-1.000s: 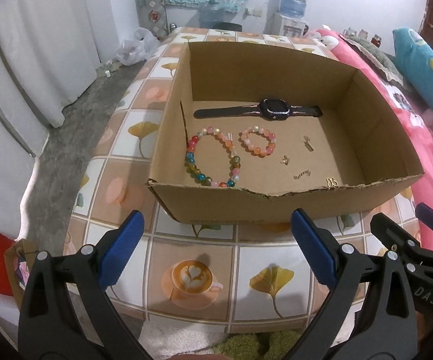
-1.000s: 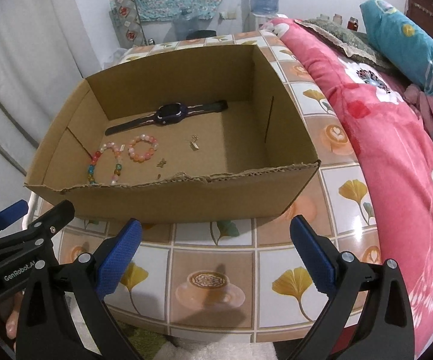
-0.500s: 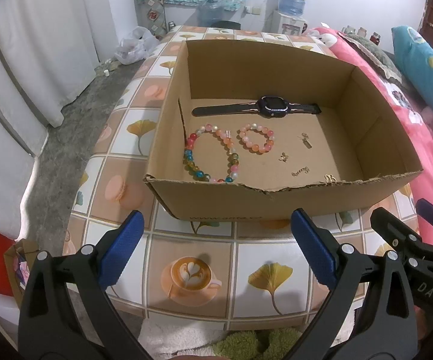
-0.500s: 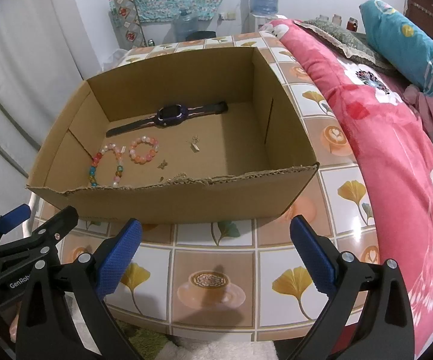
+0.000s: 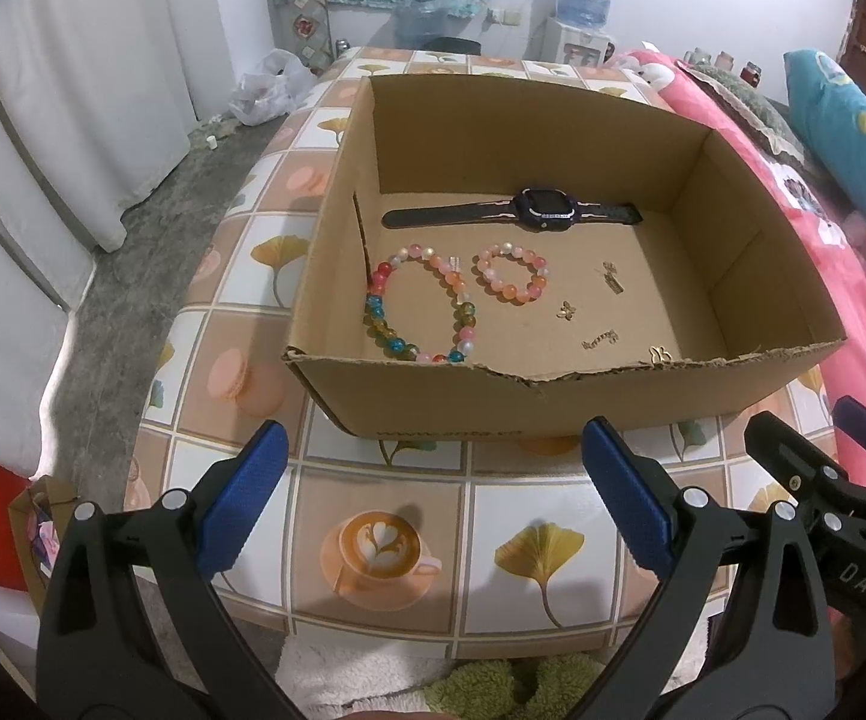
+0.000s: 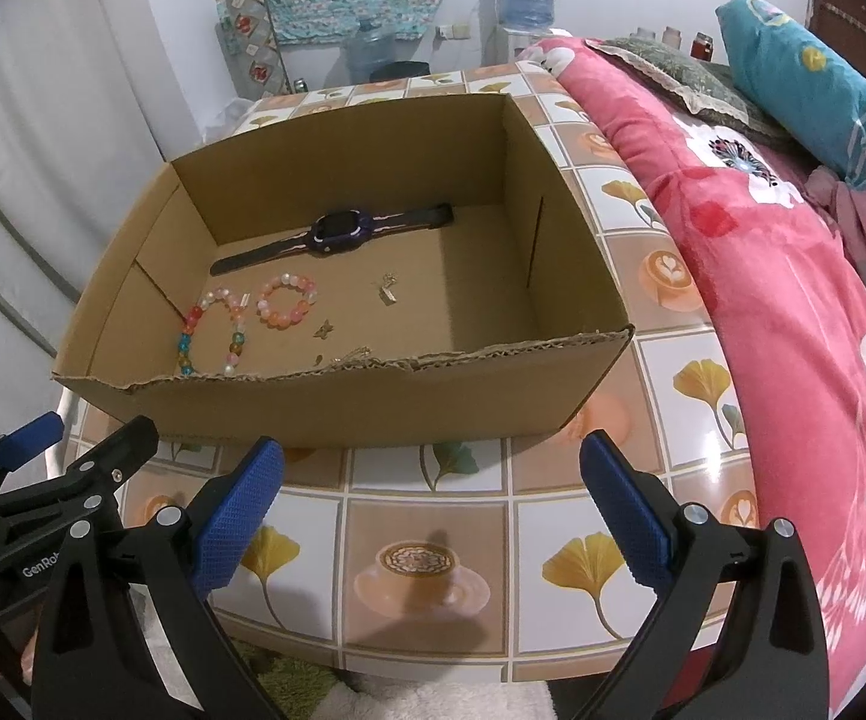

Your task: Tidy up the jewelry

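Both the left gripper (image 5: pixel 433 480) and right gripper (image 6: pixel 430 495) hover empty, fingers wide, before the box (image 5: pixel 493 402). Inside lie a watch (image 5: pixel 544 213), two bracelets (image 5: pixel 508 273) and tiny gold charms (image 5: pixel 566 311); the box's torn near wall hides part of one charm

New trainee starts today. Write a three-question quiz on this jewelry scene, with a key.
1. True or false: the watch lies nearer the cardboard box's far wall than the bracelets do.
2. How many beaded bracelets are in the box? A) one B) two C) four
3. Fill in: both the left tongs and the right tongs are ____ and hold nothing.

Key: 1 true; 2 B, the large bracelet and the small bracelet; 3 open.
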`<state>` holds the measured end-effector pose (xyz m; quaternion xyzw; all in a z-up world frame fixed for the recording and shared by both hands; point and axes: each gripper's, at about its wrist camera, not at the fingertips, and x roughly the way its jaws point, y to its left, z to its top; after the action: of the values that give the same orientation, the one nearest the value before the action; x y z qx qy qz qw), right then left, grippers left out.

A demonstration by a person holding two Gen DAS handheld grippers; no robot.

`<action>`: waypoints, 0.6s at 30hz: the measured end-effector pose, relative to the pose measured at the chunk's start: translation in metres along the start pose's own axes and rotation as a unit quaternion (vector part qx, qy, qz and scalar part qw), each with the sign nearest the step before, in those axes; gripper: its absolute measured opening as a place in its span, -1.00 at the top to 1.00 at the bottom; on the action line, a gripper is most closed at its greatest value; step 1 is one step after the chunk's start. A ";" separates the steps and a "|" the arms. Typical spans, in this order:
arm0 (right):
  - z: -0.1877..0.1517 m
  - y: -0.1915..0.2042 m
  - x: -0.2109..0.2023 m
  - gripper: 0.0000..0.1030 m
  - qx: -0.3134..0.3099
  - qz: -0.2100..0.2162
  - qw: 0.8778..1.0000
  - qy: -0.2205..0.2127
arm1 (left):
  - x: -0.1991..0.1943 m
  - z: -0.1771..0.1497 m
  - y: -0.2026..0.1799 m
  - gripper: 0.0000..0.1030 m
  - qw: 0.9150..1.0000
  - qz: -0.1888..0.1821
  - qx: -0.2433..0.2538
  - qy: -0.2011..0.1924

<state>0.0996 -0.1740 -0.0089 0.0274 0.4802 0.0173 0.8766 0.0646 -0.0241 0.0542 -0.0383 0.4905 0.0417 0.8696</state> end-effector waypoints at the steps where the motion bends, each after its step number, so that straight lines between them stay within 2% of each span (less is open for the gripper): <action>1: 0.000 0.000 0.000 -0.87 0.000 0.000 1.000 0.001 | 0.000 0.000 0.000 -0.84 1.000 0.000 0.000 0.000; 18: 0.000 -0.005 0.003 -0.87 0.009 0.004 1.000 0.007 | 0.001 -0.004 -0.003 -0.84 1.000 -0.001 0.002 0.003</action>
<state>0.1016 -0.1793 -0.0118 0.0369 0.4867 0.0168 0.8726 0.0623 -0.0275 0.0515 -0.0370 0.4930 0.0399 0.8683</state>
